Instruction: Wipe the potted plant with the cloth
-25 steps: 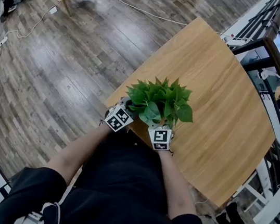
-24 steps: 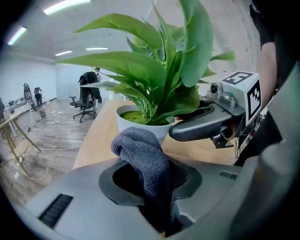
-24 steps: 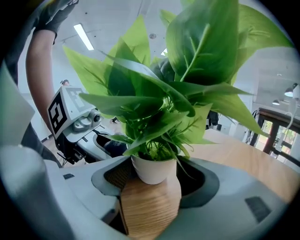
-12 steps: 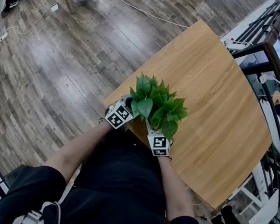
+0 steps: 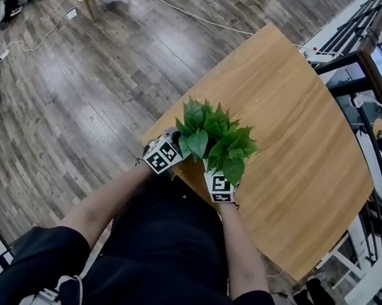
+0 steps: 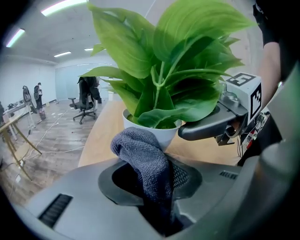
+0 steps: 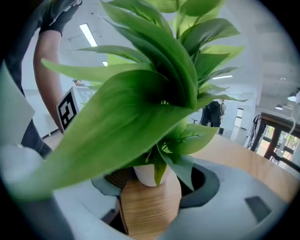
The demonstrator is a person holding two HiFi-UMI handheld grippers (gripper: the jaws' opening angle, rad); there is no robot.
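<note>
The potted plant, green leaves in a small white pot, stands at the near corner of the wooden table. My left gripper sits at the plant's left side. In the left gripper view it is shut on a dark grey cloth, whose bunched end sticks up just short of the pot. My right gripper is at the plant's near right. In its own view the jaws stand on either side of the pot, under the leaves, and seem closed on it.
The table's near corner and left edge lie right by the pot, with wooden floor below. The person's arms and dark clothing fill the lower head view. A metal railing runs along the table's far right.
The plant's foliage has tilted and shifted slightly left, then settled. The right gripper dipped a little and came back. The left gripper has hardly moved and still holds the cloth.
</note>
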